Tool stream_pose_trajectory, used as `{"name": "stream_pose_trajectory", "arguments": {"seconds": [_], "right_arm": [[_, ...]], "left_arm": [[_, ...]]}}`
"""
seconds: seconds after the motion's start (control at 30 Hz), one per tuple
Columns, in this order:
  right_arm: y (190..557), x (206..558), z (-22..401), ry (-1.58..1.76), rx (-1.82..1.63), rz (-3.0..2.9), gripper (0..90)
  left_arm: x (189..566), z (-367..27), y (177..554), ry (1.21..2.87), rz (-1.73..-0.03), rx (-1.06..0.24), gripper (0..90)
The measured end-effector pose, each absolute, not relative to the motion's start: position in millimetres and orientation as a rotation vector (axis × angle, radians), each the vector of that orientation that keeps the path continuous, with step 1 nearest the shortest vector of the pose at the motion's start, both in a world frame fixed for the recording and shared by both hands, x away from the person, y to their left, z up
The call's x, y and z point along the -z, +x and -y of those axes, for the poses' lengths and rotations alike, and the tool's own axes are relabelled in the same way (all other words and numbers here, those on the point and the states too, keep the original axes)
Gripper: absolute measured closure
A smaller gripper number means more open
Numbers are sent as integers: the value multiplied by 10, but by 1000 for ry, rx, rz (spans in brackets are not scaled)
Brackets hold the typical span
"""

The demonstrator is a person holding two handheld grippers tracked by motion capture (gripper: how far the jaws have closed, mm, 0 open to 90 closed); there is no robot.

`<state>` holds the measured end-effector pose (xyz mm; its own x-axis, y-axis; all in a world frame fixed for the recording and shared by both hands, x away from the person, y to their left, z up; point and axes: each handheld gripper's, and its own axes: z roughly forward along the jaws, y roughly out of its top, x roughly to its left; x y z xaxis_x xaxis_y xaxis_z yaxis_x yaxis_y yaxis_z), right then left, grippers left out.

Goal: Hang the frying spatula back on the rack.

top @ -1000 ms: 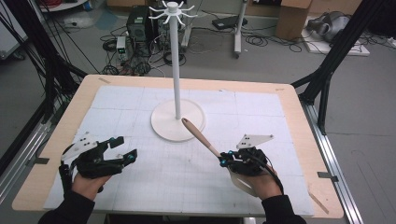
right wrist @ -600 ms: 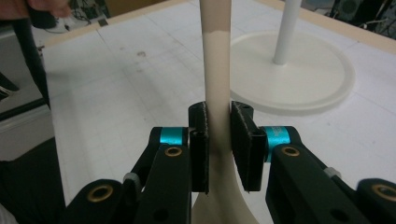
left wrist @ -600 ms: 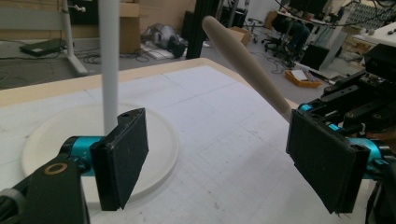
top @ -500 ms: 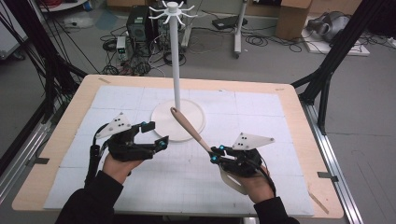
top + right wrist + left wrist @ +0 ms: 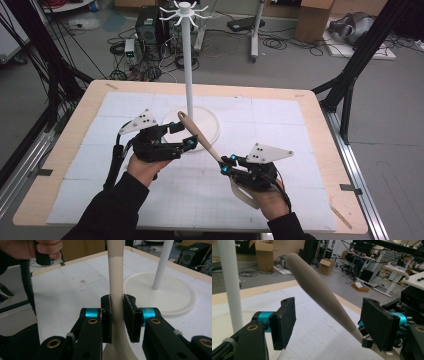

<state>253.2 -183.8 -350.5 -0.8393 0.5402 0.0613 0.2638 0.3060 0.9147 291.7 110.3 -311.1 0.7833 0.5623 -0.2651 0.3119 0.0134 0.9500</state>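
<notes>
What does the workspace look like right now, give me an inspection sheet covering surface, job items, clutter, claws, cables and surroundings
Surface: wooden table under a white gridded mat.
Job's things: white hook stand on a round base; beige spatula, handle raised toward the stand.
Clutter: nothing seen on the mat.
Claws: right claw shut on the spatula; left claw open, jaws either side of the handle, not touching.
Cables: black cable trails from the left claw.
Surroundings: floor cables, computer tower, cardboard boxes.

The stand point(image 5: 190, 120) rises on the table point(image 5: 310, 125), behind the spoon point(image 5: 200, 136).
</notes>
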Motion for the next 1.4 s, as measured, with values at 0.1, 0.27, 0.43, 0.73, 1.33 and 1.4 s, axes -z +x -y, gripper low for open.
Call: {"name": "stream_pose_trajectory", "arguments": {"seconds": [0.1, 0.27, 0.43, 0.73, 1.33, 1.4], "right_arm": [[2517, 3496, 1818, 729, -1551, -2306, 776], [2507, 3492, 1771, 722, -1536, -2309, 776], [2496, 3487, 1736, 729, -1527, -2294, 776], [2473, 3475, 1685, 761, -1516, -2242, 775], [2455, 3475, 1617, 740, -1525, -2209, 772], [2455, 3472, 1618, 734, -1533, -2193, 771]], "left_arm": [[3093, -1056, 2936, 1584, -719, -211, 333], [3089, -1011, 2954, 1582, -741, -212, 399], [3085, -1002, 2948, 1573, -750, -220, 451], [3052, -1023, 2941, 1531, -770, -222, 577], [2865, -915, 2852, 1481, -640, -141, 724], [2847, -903, 2846, 1485, -621, -146, 729]]}}
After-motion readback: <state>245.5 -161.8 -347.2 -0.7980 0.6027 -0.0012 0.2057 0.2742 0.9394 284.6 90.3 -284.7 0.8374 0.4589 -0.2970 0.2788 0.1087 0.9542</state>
